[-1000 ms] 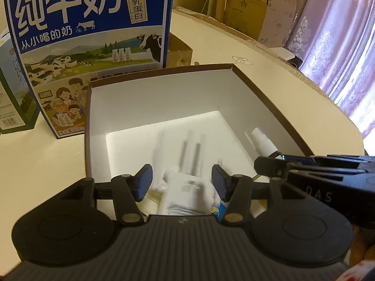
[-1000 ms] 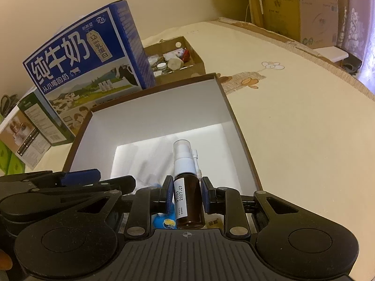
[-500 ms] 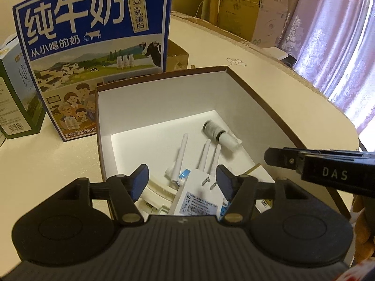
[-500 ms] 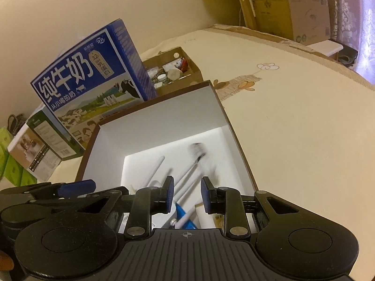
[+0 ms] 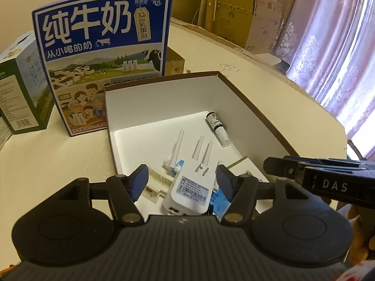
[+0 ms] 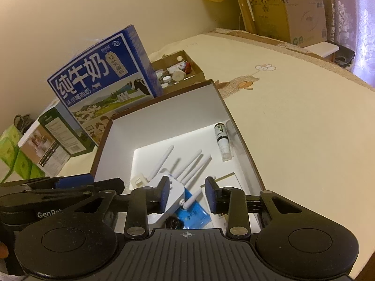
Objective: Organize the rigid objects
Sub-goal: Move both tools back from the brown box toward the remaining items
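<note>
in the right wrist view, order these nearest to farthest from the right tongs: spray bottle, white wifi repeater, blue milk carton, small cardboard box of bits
1. white wifi repeater, just beyond the right tongs, low in the white box.
2. spray bottle, lying along the box's right wall.
3. blue milk carton, upright behind the box, to the left.
4. small cardboard box of bits, behind the carton.

One white-lined box [image 5: 246, 107] holds one spray bottle [image 5: 218, 127], at two o'clock, and one four-antenna repeater [image 5: 191, 190], at six.
</note>
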Available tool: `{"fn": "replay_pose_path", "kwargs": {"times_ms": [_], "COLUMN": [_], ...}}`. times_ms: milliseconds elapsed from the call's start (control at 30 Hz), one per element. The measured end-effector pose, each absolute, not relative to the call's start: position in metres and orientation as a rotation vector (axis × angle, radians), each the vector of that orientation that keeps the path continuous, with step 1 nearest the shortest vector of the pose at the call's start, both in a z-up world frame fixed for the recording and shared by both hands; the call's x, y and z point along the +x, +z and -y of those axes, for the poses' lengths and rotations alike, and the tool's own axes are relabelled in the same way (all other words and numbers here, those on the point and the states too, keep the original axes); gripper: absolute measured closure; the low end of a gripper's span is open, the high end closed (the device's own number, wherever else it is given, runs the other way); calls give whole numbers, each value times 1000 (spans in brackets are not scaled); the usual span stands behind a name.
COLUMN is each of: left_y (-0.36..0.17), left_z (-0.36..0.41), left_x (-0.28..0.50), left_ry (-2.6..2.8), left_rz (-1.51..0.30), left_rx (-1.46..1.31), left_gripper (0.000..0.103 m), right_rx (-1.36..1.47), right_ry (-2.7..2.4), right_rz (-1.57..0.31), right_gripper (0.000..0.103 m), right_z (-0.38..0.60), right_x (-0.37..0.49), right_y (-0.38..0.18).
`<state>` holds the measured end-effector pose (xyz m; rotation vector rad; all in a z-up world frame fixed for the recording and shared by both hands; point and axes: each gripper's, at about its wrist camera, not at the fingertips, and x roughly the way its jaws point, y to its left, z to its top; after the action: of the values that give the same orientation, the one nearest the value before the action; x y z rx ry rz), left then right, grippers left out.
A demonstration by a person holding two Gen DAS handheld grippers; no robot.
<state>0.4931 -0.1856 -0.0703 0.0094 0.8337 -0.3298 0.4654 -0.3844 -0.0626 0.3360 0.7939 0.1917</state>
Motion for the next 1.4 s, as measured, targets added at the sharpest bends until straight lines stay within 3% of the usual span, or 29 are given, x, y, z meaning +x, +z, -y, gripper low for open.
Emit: {"fn": "replay_pose_path", "kwargs": {"times_ms": [333,533,1400], "left_y": [-53,-40,-26], "left_z": [163,140,-3], "left_x": [459,431,280], "left_ry": [-324,-313,-49], "left_rz": [-818,-788,-743], "left_rx": [-39,-60,-201], "left_gripper": [43,42,41], "right_rx": [343,333,288], "right_ry": [191,201,414], "right_rz": [-776,-761,-769], "right_gripper": [47,40,37], "right_z": [367,351,257], "right_x": [434,414,322], "right_y": [-46,-35,-31]}}
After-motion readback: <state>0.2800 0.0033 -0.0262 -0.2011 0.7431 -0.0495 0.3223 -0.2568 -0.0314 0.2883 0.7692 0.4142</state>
